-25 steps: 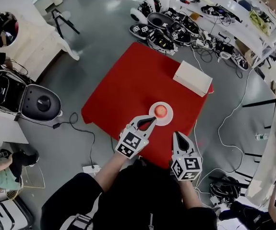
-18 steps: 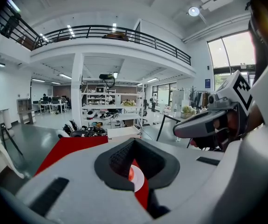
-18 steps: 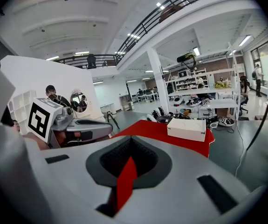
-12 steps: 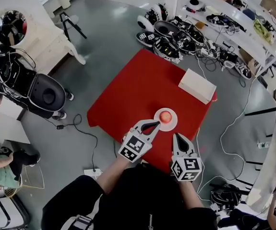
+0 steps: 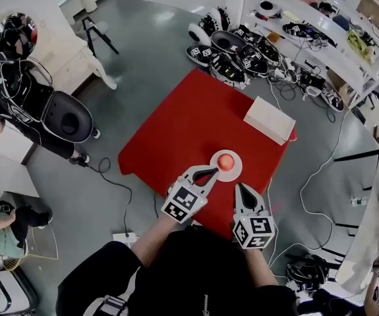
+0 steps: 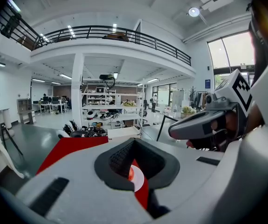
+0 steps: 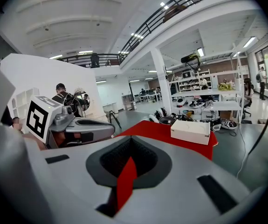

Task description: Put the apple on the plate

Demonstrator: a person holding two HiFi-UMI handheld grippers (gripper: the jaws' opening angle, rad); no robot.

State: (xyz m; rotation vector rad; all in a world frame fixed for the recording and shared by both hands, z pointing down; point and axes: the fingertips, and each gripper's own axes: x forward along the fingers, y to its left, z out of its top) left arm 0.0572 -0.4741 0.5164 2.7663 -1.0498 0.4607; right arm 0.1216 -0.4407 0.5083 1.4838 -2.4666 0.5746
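Note:
A red apple [image 5: 225, 161] rests on a small white plate [image 5: 234, 170] near the front edge of the red table [image 5: 189, 120]. My left gripper [image 5: 208, 173] is shut and empty, its tips just left of the plate and apart from it. Through the slit between its jaws, the left gripper view [image 6: 134, 146] shows the apple [image 6: 131, 174] and plate [image 6: 139, 178]. My right gripper [image 5: 242, 189] is shut and empty below and right of the plate; the right gripper view [image 7: 130, 147] shows only red cloth [image 7: 171, 129] ahead.
A white box [image 5: 269, 120] lies at the table's far right corner, also in the right gripper view [image 7: 190, 130]. Black-and-white gear [image 5: 232, 48] and cables lie on the floor beyond the table. A person with black equipment [image 5: 18, 91] stands at the left.
Both grippers, the apple and the plate keep their places. The head view has shifted slightly, and the person at the left has come further into view.

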